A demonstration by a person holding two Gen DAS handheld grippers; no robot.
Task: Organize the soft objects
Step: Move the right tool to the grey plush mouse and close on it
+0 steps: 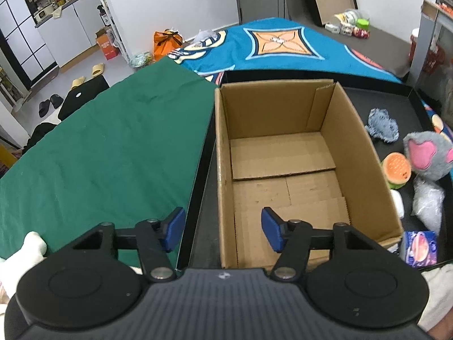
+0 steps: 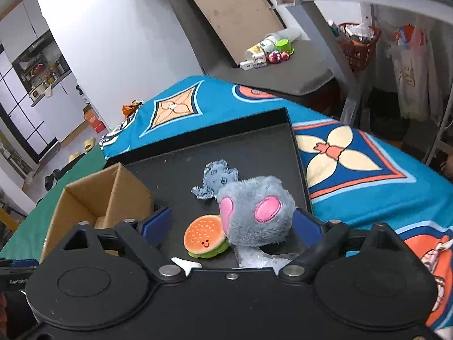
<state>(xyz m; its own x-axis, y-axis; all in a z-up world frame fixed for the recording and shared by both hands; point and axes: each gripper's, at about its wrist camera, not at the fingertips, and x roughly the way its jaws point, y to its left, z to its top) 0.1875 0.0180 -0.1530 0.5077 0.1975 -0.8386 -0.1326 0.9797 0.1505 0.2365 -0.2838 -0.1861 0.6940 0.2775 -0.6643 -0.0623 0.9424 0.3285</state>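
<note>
Nothing is sitting in the cardboard box (image 1: 286,170) at frame centre yet, so the sorting is only starting. The left gripper (image 1: 223,231) is hanging unclenched and empty over the box's near wall. The right gripper (image 2: 232,223) is bracketing, jaws spread, the grey plush (image 2: 254,212) and burger toy (image 2: 205,236) low in its view, gripping neither

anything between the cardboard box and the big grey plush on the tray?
Yes: the burger plush sits between the cardboard box and the grey plush, touching the plush; clearest in the right wrist view.
</note>
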